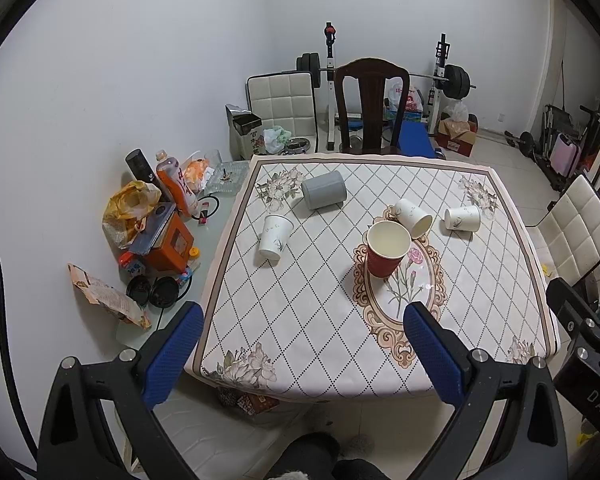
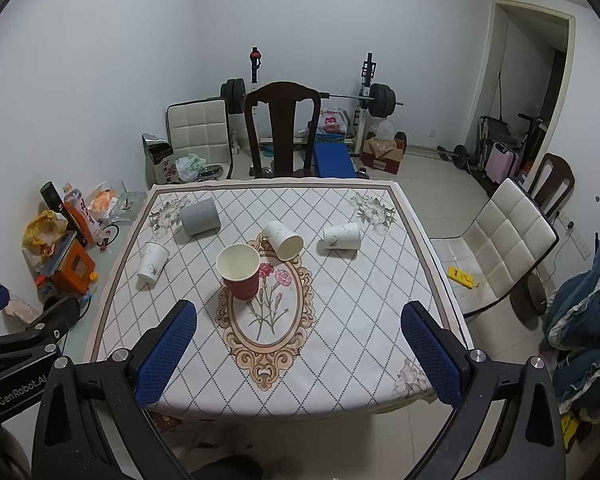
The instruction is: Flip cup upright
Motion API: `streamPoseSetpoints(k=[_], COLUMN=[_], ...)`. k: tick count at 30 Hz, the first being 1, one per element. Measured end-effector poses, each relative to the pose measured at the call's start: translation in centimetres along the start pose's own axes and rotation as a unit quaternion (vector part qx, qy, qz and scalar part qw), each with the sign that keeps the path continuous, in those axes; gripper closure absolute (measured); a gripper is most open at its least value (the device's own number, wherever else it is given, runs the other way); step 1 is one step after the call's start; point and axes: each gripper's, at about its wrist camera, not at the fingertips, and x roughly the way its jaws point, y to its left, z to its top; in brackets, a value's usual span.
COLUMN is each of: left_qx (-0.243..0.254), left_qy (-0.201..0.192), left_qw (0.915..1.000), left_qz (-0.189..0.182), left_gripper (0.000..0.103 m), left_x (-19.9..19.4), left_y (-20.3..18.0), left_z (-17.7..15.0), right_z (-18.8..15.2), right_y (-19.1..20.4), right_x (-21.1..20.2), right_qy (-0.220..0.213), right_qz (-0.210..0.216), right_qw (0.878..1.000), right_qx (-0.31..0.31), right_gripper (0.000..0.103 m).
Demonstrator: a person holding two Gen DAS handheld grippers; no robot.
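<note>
We face a square tabletop (image 2: 340, 344) under a diamond-patterned cloth with a floral oval at its middle. At twelve o'clock a dark wooden chair (image 2: 283, 128) stands against its far edge, and behind that a barbell rack (image 2: 366, 96) lines the plain white wall (image 2: 140, 40). A cream quilted chair (image 2: 508, 240) sits at three o'clock on the pale tiled floor (image 2: 432, 184). At two o'clock we see an open doorway (image 2: 536, 92). At nine o'clock clutter crowds the wall, among it an orange box (image 1: 168, 246).
</note>
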Motion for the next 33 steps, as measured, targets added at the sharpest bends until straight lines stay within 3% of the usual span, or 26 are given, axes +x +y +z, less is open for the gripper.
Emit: streamPoseSetpoints(k=[33], left_qx=[-0.006], left_qy=[-0.006], left_qw=[1.0000], left_qz=[0.005], left_gripper=[0.001], left_x=[-0.89], left_y=[0.40], left_z=[-0.16], right_z=[0.10], right_y=[0.74], right_x=[-0.33], right_qy=[-0.002], right_qz=[0.008], right_qw=[1.000], right_qx=[-0.005], right_gripper=[0.000])
